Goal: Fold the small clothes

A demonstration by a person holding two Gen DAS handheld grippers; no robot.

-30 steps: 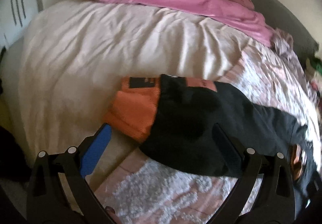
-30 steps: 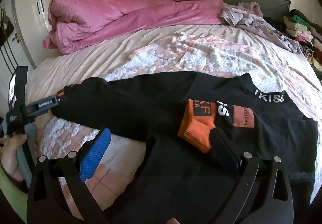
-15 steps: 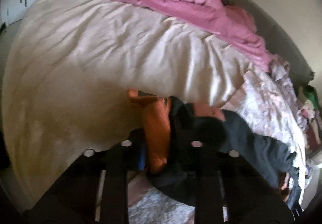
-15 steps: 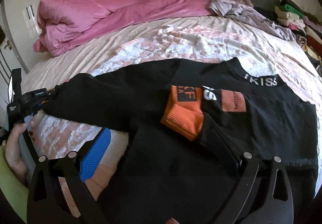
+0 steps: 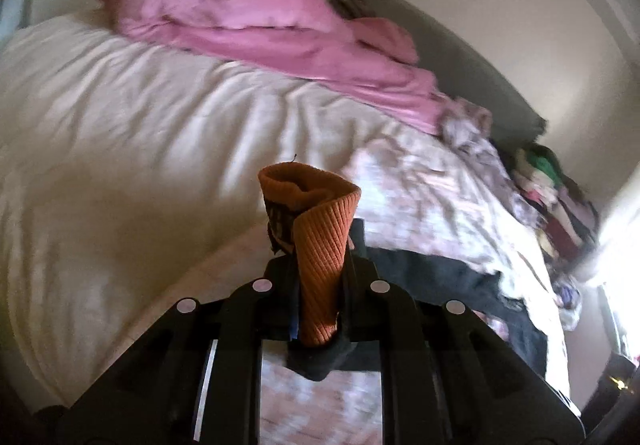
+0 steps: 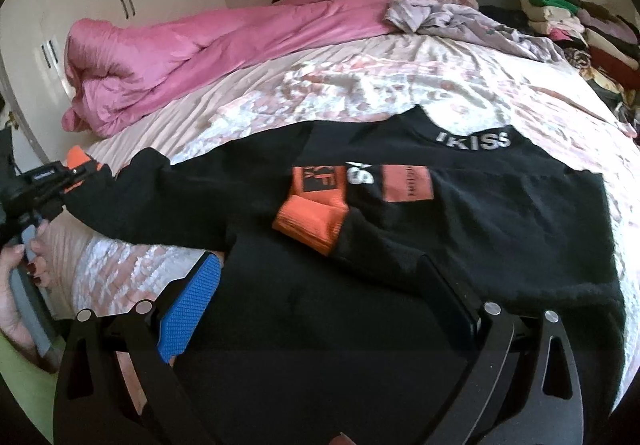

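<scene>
We see strong fisheye bending and dark corners in both views. Glare whitens the left view's right edge, and motion blur smears its bed (image 5: 120, 133). The right view is sharper and evenly daylit.

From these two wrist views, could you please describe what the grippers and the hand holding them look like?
Both grippers are matte black linkages with round silver pivot pins. The right gripper has black jaws, one faced with a textured blue pad. The left gripper carries a small white label and a grey handle. The hand wears dark red nail polish.
</scene>
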